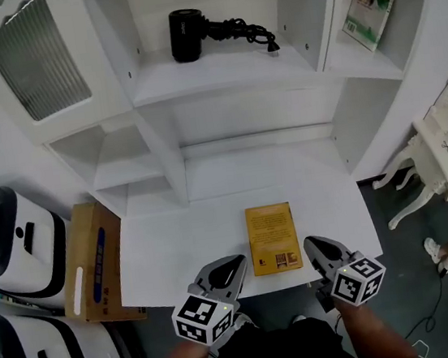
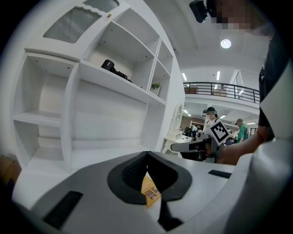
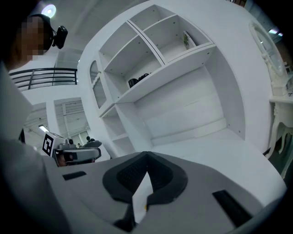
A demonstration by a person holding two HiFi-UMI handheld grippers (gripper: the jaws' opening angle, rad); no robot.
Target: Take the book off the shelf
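A yellow book [image 1: 273, 238] lies flat on the white desk surface [image 1: 177, 254] below the shelves, near its front edge. My left gripper [image 1: 236, 261] hangs just left of the book's near corner, jaws shut and holding nothing. At the book's right near corner my right gripper [image 1: 308, 243] is shut as well, and empty. In the left gripper view the left gripper [image 2: 146, 155] has its jaws closed, and a corner of the book [image 2: 150, 192] shows through the gap below them. The right gripper [image 3: 146, 156] shows closed jaws over the white desk.
A black hair dryer [image 1: 188, 33] with its cord lies on the upper middle shelf. A green book [image 1: 371, 9] leans in the upper right compartment. A cardboard box [image 1: 96, 260] and white machines [image 1: 11, 243] stand at the left, white ornate furniture [image 1: 442, 153] at the right.
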